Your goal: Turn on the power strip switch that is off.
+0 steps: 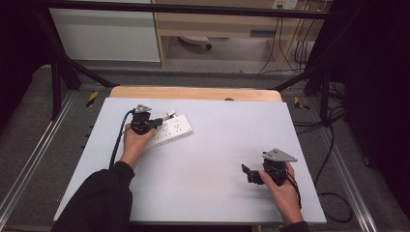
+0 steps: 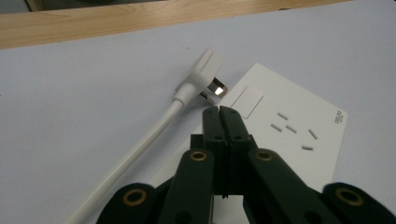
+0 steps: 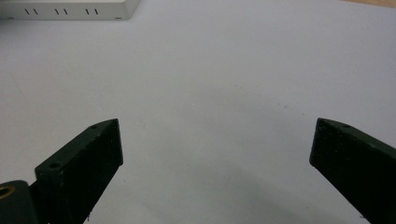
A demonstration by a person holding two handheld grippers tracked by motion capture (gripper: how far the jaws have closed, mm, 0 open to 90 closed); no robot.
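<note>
- The left gripper (image 1: 155, 122) sits over the near end of a white power strip (image 1: 170, 131) at the far left of the table (image 1: 217, 193). Its jaws are pressed flat together with nothing between them, so it looks set to push or press down, not to grasp.
- In the left gripper view the closed tips (image 2: 219, 112) hover just short of a white plug (image 2: 203, 74) whose metal prongs rest at the strip's edge (image 2: 299, 135), not seated in any socket. The white cable (image 2: 140, 149) trails back beside the gripper.
- My reading is that the plug lies loose against the strip, either just pulled out or waiting to go in; the frames don't settle which.
- The right gripper (image 1: 249, 174) rests low at the near right of the table, well apart from the strip. Its jaws stand wide open and empty over bare table, probably parked ready to steady the strip or take the plug.
- The strip's far end shows at the top of the right gripper view (image 3: 70, 9).
</note>
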